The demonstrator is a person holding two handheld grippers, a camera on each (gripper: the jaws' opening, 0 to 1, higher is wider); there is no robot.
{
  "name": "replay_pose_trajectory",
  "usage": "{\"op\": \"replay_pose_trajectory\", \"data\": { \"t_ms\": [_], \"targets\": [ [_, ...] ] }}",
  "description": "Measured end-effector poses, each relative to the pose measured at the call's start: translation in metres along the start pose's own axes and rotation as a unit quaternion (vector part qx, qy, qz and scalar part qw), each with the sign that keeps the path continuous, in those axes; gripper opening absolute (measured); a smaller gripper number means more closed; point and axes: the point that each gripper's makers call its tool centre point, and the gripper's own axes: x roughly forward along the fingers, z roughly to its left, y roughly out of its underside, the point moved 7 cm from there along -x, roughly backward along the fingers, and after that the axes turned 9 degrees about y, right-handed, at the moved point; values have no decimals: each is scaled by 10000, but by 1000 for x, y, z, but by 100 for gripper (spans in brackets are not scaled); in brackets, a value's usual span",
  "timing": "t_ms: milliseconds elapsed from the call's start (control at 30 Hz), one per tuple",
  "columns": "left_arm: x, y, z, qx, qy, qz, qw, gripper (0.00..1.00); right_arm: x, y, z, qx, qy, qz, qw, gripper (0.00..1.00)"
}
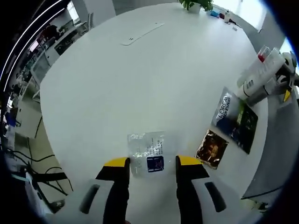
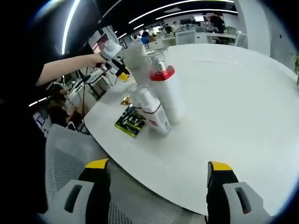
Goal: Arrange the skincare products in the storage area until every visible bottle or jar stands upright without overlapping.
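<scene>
A clear plastic sachet with a blue label [image 1: 147,154] lies flat on the white table, just beyond my left gripper [image 1: 152,162], whose jaws stand open on either side of it. A gold sachet [image 1: 211,148] and a dark L'Oreal sachet [image 1: 236,120] lie to its right. White bottles [image 1: 259,72] crowd together at the table's right edge. In the right gripper view a tall white bottle with a red band [image 2: 166,88] stands behind a smaller white bottle [image 2: 153,112], touching it. My right gripper [image 2: 159,165] is wide open and holds nothing, short of the table edge.
A flat white device [image 1: 140,33] and a potted plant [image 1: 196,4] sit at the table's far side. A grey mesh chair [image 2: 65,154] stands under my right gripper. A person's arm [image 2: 65,67] holds the left gripper [image 2: 112,53] beyond the bottles.
</scene>
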Motion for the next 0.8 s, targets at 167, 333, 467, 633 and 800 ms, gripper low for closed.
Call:
{"op": "replay_pose_trajectory", "data": {
  "t_ms": [167, 333, 467, 633, 800],
  "targets": [
    [-9, 1, -15, 294, 192, -52, 9994, 36, 0, 0, 1, -11, -18, -28, 10000, 91],
    [-13, -1, -32, 618, 365, -58, 9974, 36, -1, -1, 3, -65, -33, -36, 10000, 91],
    [-14, 0, -45, 826, 461, -51, 9955, 36, 0, -1, 3, -86, -40, -61, 9999, 91],
    [-14, 2, -55, 979, 543, -40, 9937, 36, -1, -1, 5, -125, -39, -75, 9999, 90],
    [-16, 13, -72, 1226, 602, 73, 9906, 36, -1, -1, 6, -152, -50, -73, 9998, 90]
  ]
}}
